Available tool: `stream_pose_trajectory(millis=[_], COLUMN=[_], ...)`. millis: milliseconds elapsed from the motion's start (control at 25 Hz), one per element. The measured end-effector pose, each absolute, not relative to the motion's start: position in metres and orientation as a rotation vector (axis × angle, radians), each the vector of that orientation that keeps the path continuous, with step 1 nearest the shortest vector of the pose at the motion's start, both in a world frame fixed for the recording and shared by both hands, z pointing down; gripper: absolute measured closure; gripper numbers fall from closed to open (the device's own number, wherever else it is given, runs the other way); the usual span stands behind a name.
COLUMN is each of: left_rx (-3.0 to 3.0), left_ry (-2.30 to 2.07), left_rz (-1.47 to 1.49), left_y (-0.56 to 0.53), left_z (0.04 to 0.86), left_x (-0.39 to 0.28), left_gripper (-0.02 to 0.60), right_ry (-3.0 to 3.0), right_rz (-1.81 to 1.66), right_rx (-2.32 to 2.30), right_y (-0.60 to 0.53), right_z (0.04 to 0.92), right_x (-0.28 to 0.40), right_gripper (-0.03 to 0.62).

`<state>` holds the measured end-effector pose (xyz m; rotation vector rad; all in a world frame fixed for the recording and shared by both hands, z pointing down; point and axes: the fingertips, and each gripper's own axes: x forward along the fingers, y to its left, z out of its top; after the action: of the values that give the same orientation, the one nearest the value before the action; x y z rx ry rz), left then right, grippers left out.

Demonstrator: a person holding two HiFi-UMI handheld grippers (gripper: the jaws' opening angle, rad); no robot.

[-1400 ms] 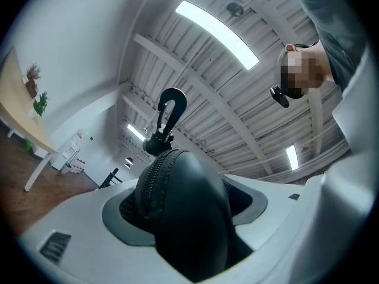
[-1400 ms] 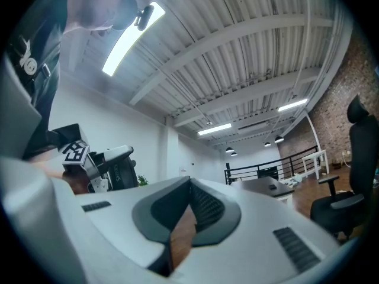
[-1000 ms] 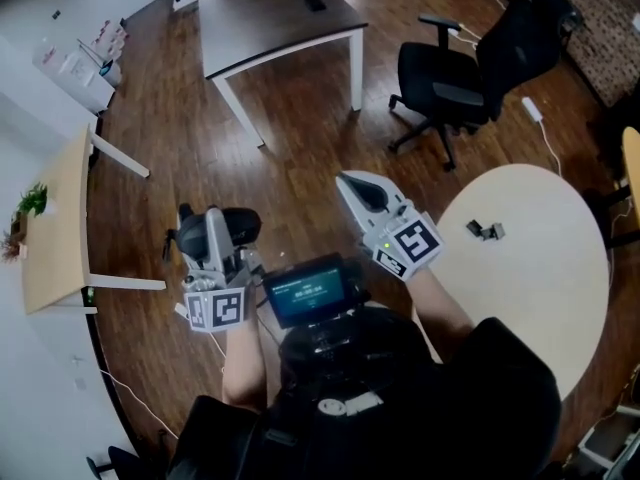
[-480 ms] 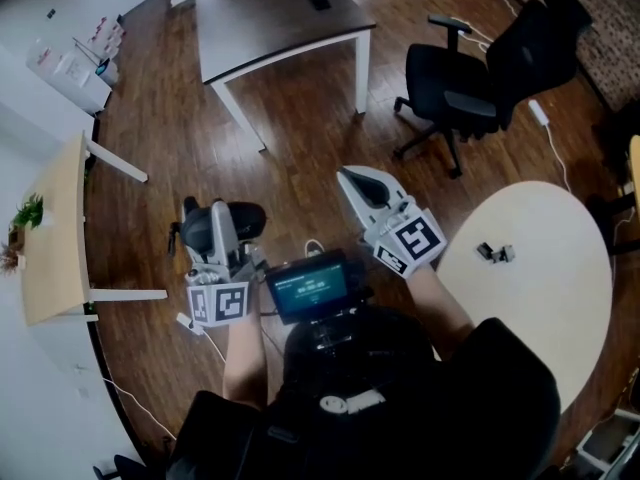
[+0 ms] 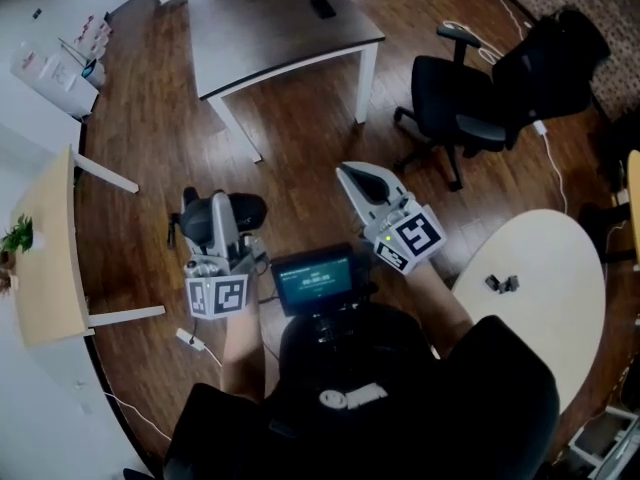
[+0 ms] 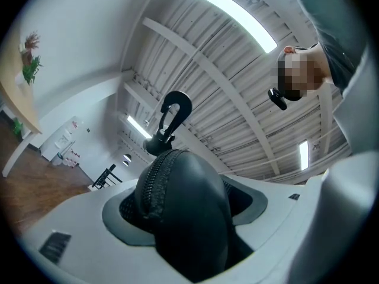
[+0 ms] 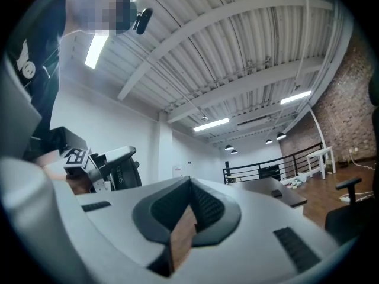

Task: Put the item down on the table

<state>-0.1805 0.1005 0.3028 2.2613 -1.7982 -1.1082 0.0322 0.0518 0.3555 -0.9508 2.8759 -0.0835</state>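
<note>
A black zippered case (image 5: pixel 238 211) with a carabiner clip (image 6: pixel 173 114) on its end is held in my left gripper (image 5: pixel 213 230), which is shut on it above the wood floor. In the left gripper view the case (image 6: pixel 180 212) fills the space between the jaws, which point upward. My right gripper (image 5: pixel 360 183) is at mid-height to the right, shut with nothing in it; its pads (image 7: pixel 204 209) meet at the tip. The round white table (image 5: pixel 545 313) is at the lower right, to the right of both grippers.
A small dark object (image 5: pixel 502 284) lies on the round table. A black office chair (image 5: pixel 480 98) stands beyond it, and a dark rectangular table (image 5: pixel 270 18) stands at the top. A light wood table (image 5: pixel 45 258) runs along the left. A screen (image 5: pixel 315 280) sits at my chest.
The view has swung left, so the round table and chair have slid toward the right edge. Both grippers keep about the same pose, and the left one still holds the case.
</note>
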Motion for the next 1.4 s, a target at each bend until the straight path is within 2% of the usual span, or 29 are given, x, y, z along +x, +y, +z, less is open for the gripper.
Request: stream_pose_trajectory(millis=[640,1000,1240,1400], left_rx=[2.288,2.288,2.284,2.297], left_ry=[-1.772,-1.737,-1.768,-1.774], left_rz=[-1.109,-1.063,-1.027,-1.052], left_y=[-0.008,-0.063,-0.146,-0.150], left_z=[0.300,0.316,0.322,0.319], left_x=[-0.260,-0.249,-0.251,-0.252], left_gripper=[0.252,0.252,0.252,0.252], right_ry=[2.880,2.889,2.893,2.892], right_rz=[-0.014,-0.065,-0.104,-0.083], right_rx=[-1.006,-1.034,-0.994,-0.972], right_y=[-0.052,-0.104,-0.192,-0.200], right_z=[0.349,0.368,0.379,0.375], right_x=[-0.045,-0.040,-0.048,-0.051], right_gripper=[0.592,0.592,0.592,0.592])
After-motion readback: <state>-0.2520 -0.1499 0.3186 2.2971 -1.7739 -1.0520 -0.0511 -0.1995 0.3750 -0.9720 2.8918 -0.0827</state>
